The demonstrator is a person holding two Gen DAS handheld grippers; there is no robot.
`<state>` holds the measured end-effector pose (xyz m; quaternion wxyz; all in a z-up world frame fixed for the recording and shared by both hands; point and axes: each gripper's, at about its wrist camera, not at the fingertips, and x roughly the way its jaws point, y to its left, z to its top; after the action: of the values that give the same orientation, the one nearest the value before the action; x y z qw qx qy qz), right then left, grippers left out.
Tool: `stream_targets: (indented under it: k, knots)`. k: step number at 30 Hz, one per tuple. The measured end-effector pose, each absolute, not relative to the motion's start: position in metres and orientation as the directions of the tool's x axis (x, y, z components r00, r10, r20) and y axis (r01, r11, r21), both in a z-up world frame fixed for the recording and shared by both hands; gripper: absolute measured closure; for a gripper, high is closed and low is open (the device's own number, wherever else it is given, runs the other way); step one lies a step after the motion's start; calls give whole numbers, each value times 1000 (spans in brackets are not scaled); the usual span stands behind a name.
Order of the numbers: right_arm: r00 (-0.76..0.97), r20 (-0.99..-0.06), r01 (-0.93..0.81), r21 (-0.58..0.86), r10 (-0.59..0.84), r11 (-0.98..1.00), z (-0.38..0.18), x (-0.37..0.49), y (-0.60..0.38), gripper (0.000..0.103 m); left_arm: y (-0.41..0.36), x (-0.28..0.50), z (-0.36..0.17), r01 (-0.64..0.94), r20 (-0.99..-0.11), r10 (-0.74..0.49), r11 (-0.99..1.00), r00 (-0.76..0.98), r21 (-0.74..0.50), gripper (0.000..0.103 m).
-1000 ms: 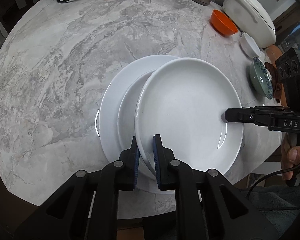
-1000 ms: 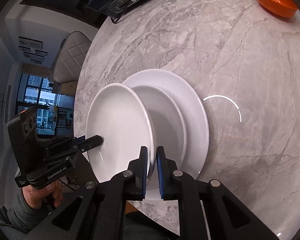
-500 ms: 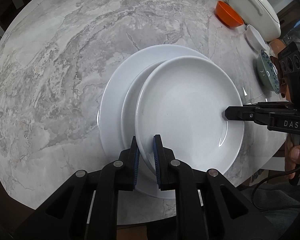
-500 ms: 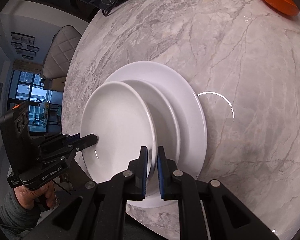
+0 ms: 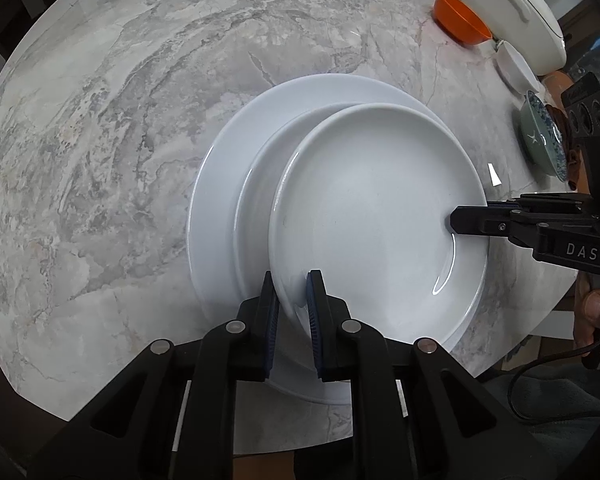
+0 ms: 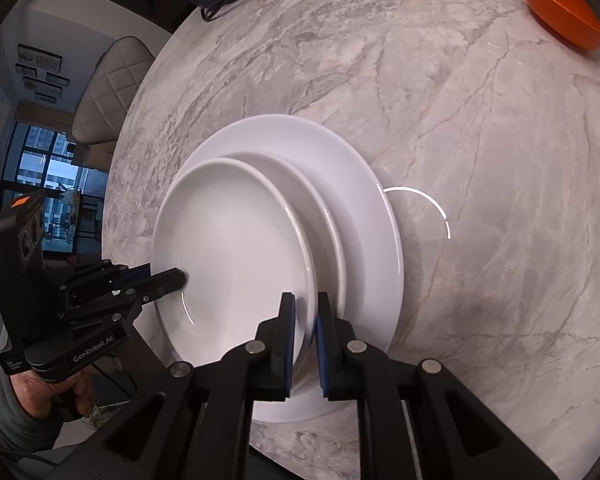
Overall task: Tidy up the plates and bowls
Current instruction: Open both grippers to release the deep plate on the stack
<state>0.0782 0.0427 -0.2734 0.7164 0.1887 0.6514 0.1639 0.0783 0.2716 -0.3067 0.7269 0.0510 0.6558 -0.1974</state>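
Both grippers, left (image 5: 293,312) and right (image 6: 305,334), clench the small plate's (image 5: 372,216) rim above the large plate (image 5: 220,200) near the table's (image 5: 100,120) edge.

Both wrist views steeply downward, close over table (image 5: 100,140); shared: stacked white plates (image 5: 228,184).

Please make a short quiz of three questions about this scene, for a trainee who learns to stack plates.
1. True or false: both grippers are clamped on the rim of the same plate.
2. Which dish lies directly on the table? A) the smaller plate B) the larger plate C) the orange bowl only
3. Fill in: the held plate sits off-centre over the ____ plate.

Key:
1. True: left gripper and right gripper pinch the smaller plate.
2. B, the larger plate on the table.
3. larger
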Motion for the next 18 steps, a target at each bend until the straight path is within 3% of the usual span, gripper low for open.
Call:
stream_targets:
  k: [7, 10, 13, 15, 18]
  knots:
    - [106, -881, -8, 463, 461, 886, -273, 79, 47, 90, 274, 79, -307, 330, -972, -223, 925, 72, -187, 88]
    - [112, -891, -28, 440, 440, 898, -272, 79, 49, 91, 275, 78, -306, 333, -967, -244, 920, 74, -207, 80]
    - [117, -899, -45, 420, 422, 906, -271, 79, 52, 92, 271, 74, -303, 348, -960, -269, 909, 71, -229, 62]
    - [120, -903, -55, 409, 412, 911, -270, 79, 53, 92, 265, 71, -301, 366, -956, -282, 900, 75, -237, 43]
    - [127, -909, -68, 390, 396, 918, -270, 78, 55, 92, 258, 68, -300, 389, -956, -282, 892, 77, -231, 34]
